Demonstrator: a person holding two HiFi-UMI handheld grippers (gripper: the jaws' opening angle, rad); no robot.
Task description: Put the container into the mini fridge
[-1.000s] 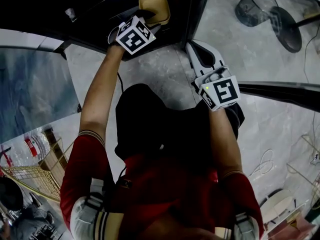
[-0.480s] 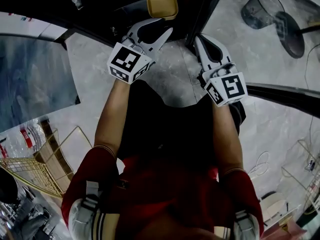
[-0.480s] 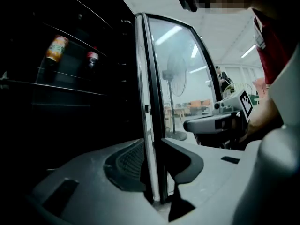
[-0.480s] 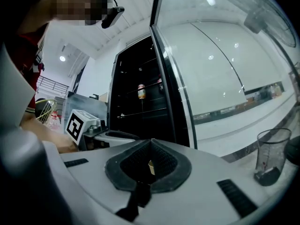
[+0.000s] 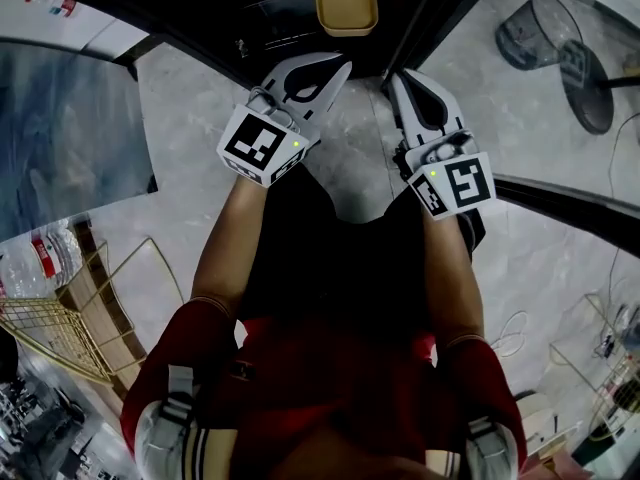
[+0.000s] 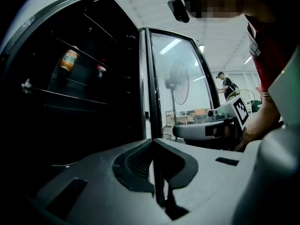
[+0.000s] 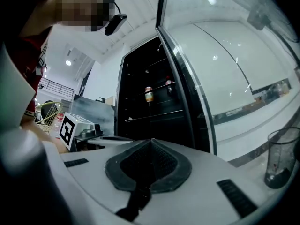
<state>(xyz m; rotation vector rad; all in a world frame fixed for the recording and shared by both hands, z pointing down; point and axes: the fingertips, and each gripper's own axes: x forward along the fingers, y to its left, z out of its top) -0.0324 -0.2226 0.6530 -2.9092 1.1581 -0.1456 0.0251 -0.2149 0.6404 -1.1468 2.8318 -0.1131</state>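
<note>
- Head view: container (image 5: 346, 1) sits inside mini fridge (image 5: 250, 13), near its front edge; my left gripper (image 5: 338, 68) has let go and backed out.
- Left gripper view: jaws just closed, nothing between.
- Right gripper view: right gripper (image 7: 151, 143) jaws together, empty. Placement looks done.

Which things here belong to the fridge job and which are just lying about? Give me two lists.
Job: yellow container, in the mini fridge; left gripper, shut and empty; right gripper, shut and empty.
Lying about: wire wastebasket; standing fan; gold wire rack; drink bottles on the fridge shelf.
</note>
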